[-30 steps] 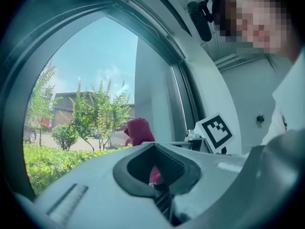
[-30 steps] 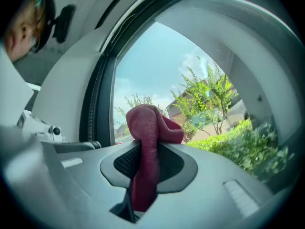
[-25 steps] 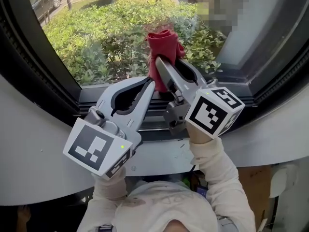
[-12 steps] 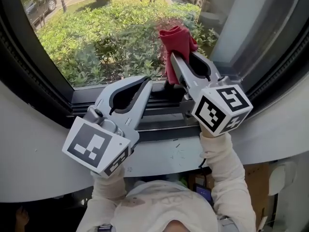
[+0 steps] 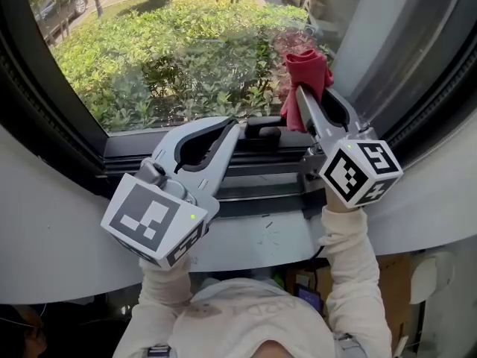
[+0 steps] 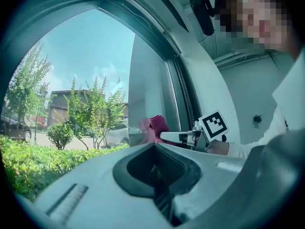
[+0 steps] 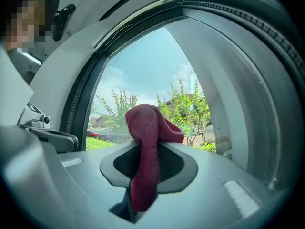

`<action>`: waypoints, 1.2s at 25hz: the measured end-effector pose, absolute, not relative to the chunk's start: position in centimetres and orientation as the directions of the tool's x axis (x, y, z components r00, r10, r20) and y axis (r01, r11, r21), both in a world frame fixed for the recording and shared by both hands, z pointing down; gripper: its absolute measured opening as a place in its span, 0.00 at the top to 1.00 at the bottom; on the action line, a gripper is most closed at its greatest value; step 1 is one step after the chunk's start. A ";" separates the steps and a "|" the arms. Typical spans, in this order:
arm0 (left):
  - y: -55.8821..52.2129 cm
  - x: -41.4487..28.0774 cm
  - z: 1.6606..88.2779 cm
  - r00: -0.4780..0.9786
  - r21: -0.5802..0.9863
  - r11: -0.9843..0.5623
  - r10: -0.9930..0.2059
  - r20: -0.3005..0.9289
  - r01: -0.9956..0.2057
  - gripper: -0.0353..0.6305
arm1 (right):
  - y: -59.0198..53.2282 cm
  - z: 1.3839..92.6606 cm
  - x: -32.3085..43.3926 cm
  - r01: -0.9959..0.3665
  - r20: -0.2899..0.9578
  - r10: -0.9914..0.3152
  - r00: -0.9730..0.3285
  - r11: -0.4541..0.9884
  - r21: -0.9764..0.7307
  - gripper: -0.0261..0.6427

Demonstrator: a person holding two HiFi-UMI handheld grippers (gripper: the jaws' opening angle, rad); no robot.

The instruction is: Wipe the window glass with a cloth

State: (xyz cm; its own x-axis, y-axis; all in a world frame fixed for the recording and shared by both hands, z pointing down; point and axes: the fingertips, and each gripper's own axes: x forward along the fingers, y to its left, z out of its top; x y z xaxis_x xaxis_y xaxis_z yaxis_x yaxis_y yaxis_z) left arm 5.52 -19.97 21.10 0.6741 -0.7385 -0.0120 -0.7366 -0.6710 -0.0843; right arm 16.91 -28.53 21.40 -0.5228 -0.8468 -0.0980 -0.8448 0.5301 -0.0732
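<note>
A red cloth [image 5: 305, 77] bunches at the tip of my right gripper [image 5: 302, 95], which is shut on it and holds it against the window glass [image 5: 186, 51] near the right side of the pane. The right gripper view shows the red cloth [image 7: 145, 147] hanging down between the shut jaws. My left gripper [image 5: 237, 130] rests low by the sill, shut, with nothing in it. In the left gripper view the cloth [image 6: 155, 128] and the right gripper's marker cube [image 6: 214, 124] appear ahead to the right.
A dark window frame [image 5: 67, 133] curves around the pane, with a black sill track [image 5: 261, 170] below. Green shrubs [image 5: 149, 58] lie outside the glass. A grey pillar [image 5: 402, 43] borders the pane on the right.
My right gripper has carried the red cloth rightward across the glass toward the right edge of the pane. The left gripper has stayed near the sill.
</note>
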 end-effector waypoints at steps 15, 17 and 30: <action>-18.3 6.2 21.9 0.666 -0.096 -0.664 -0.746 0.014 -0.742 0.95 | -26.3 22.8 18.2 -0.844 -0.122 -0.852 -0.509 0.522 -0.123 0.81; -17.7 6.1 22.0 0.669 -0.101 -0.666 -0.744 0.010 -0.739 0.95 | -25.0 22.7 16.6 -0.824 -0.130 -0.829 -0.544 0.557 -0.104 0.81; -13.0 5.9 22.0 0.707 -0.119 -0.699 -0.706 -0.045 -0.705 0.95 | -13.4 23.5 12.1 -0.696 -0.199 -0.690 -0.696 0.716 -0.053 0.81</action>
State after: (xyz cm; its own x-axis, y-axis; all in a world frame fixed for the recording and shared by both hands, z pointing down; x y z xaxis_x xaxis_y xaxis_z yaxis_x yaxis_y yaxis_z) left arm 5.93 -12.97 22.01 0.7069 -0.7059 -0.0454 -0.7054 -0.6987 -0.1194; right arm 12.10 -13.43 23.51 -0.6957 -0.6903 -0.1985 -0.6957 0.7164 -0.0529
